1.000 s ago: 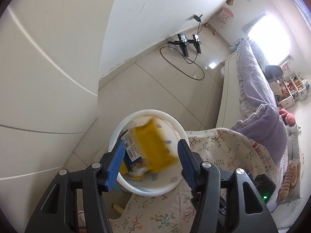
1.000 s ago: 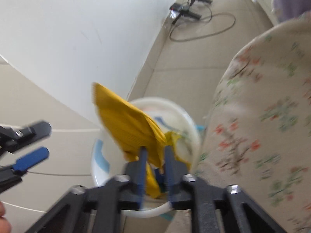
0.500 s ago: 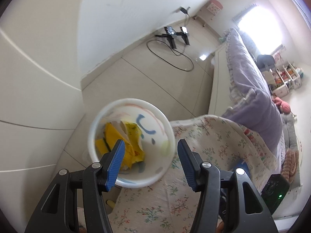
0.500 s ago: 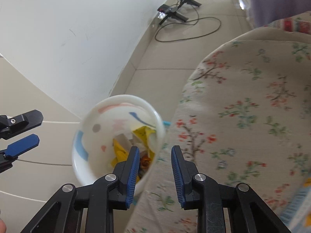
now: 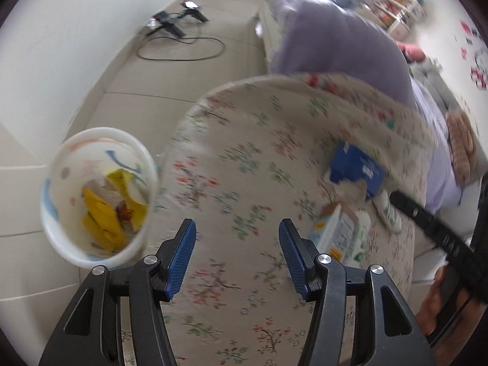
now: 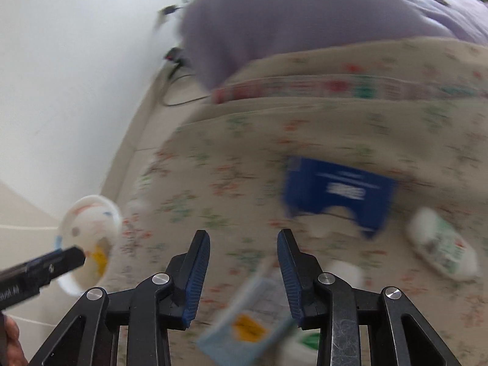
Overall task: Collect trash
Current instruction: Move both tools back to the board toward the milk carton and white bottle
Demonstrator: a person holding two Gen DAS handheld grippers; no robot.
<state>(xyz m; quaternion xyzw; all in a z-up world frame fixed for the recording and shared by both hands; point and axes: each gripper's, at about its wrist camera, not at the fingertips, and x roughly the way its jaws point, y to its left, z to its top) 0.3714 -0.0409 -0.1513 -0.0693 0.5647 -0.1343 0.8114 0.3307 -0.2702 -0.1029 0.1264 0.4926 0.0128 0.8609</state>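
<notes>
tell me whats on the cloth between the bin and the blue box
Nothing: in the left wrist view only bare floral cloth lies between the white bin and the blue box.

On the bed: box toward the far right side, bottle right of it, carton nearer. Off the bed's left edge, on the floor: bin, wrappers inside.

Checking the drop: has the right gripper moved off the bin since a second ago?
Yes. The right gripper swung away from the white bin, across the floral cloth, jaws opening, empty.
</notes>
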